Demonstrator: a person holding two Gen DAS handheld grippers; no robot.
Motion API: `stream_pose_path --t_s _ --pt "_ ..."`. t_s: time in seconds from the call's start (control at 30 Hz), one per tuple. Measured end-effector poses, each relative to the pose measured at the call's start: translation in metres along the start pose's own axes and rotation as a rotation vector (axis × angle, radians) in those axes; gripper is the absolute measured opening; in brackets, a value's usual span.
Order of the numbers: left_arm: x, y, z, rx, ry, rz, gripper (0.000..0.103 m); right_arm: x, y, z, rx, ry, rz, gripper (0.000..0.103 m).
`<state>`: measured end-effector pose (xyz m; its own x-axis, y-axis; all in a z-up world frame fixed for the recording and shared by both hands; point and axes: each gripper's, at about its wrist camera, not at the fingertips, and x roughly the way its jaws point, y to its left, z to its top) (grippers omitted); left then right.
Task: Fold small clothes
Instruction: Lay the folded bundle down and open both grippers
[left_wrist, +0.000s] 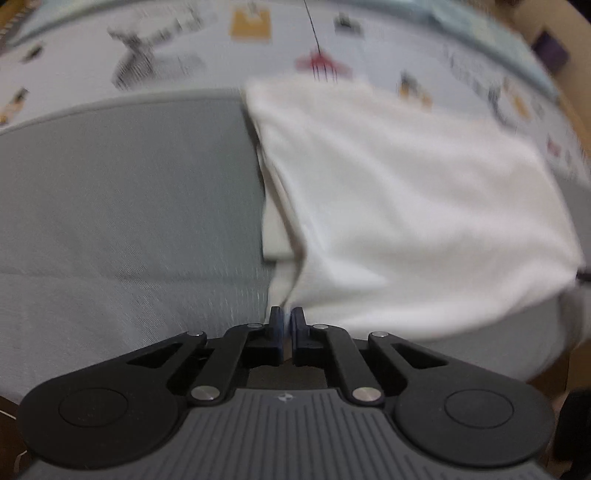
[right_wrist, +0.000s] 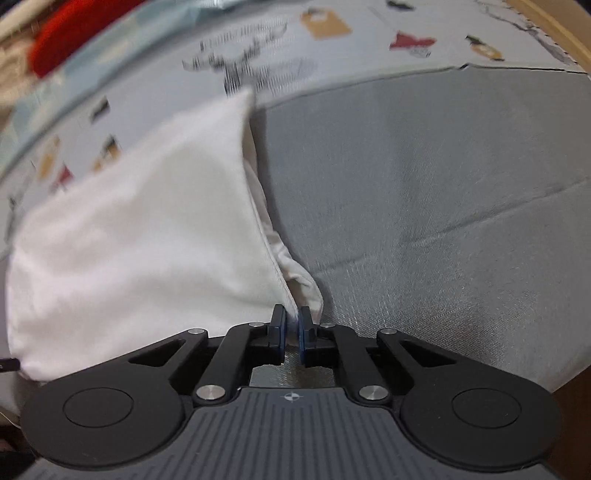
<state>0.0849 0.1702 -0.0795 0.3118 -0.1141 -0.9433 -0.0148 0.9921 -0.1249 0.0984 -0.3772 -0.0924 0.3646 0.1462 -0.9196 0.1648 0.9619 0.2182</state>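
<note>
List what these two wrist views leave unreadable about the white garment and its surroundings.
- Folded white cotton garment: left wrist view, type and lower layers hidden by its top fold.
- Its near edge: right wrist view, cut off behind the right gripper.
- Printed grey bedsheet: motifs motion-blurred.
- Red object: right wrist view, blurred, cropped.

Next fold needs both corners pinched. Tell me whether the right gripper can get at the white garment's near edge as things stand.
Yes, it seems so: the right gripper already looks shut on the white garment, nothing between them. Blur leaves the pinch's depth unclear.
</note>
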Motion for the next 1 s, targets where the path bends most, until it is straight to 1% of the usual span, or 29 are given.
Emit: stream_pose_path --t_s 0.03,0.07,0.1,0.2,0.23,0.27,0.33,0.37,0.4,0.43,0.47,0.53,0.57,0.67,0.77,0.87,1.0 --pt "-0.006 0.003 -0.001 -0.015 -0.011 0.0 0.003 -0.005 -0.001 -0.002 0.004 -0.007 0.003 0.005" --pt "-0.006 0.006 -0.002 -0.024 0.007 0.012 0.003 -0.006 -0.002 -0.003 0.005 -0.002 0.0 0.005" --pt "-0.001 0.007 -0.006 -0.022 0.046 0.029 0.004 -0.005 -0.003 -0.004 0.003 0.02 -0.012 0.005" --pt "0.014 -0.001 -0.013 0.061 0.146 0.059 0.004 0.008 -0.003 -0.01 -0.009 0.128 -0.057 0.005" --pt "0.015 -0.003 -0.014 0.078 0.155 0.081 0.004 0.01 0.002 -0.012 -0.042 0.144 -0.067 0.006" --pt "0.013 -0.002 -0.013 0.082 0.14 0.098 0.005 0.011 0.007 -0.013 -0.071 0.146 -0.083 0.007" --pt "0.004 0.004 -0.01 0.034 0.083 0.08 0.014 0.007 0.012 -0.012 -0.1 0.105 -0.12 0.01" --pt "0.0 0.01 -0.007 -0.004 0.056 0.062 0.022 0.002 0.014 -0.01 -0.106 0.071 -0.122 0.013" --pt "-0.004 0.015 -0.005 -0.037 0.031 0.049 0.026 -0.001 0.015 -0.007 -0.102 0.038 -0.122 0.017" --pt "-0.005 0.014 -0.001 -0.059 0.013 0.046 0.027 -0.005 0.015 -0.005 -0.092 0.006 -0.114 0.023" --pt "-0.006 0.015 0.003 -0.077 -0.005 0.045 0.029 -0.009 0.015 -0.002 -0.08 -0.023 -0.104 0.026" --pt "-0.006 0.014 0.011 -0.121 -0.031 0.038 0.038 -0.011 0.016 0.002 -0.063 -0.059 -0.085 0.036" --pt "-0.004 0.017 0.014 -0.145 -0.041 0.028 0.043 -0.009 0.014 0.007 -0.059 -0.067 -0.077 0.038" --pt "0.0 0.022 0.018 -0.223 -0.068 -0.016 0.046 -0.005 0.021 0.012 -0.065 -0.078 -0.064 0.039" --pt "0.01 0.026 0.024 -0.287 -0.071 -0.067 0.048 -0.005 0.025 0.013 -0.083 -0.081 -0.059 0.039" --pt "0.018 0.026 0.032 -0.305 -0.089 -0.09 0.053 -0.001 0.028 0.017 -0.099 -0.083 -0.069 0.039" --pt "0.037 0.029 0.039 -0.323 -0.07 -0.101 0.053 0.005 0.033 0.022 -0.097 -0.093 -0.096 0.039"
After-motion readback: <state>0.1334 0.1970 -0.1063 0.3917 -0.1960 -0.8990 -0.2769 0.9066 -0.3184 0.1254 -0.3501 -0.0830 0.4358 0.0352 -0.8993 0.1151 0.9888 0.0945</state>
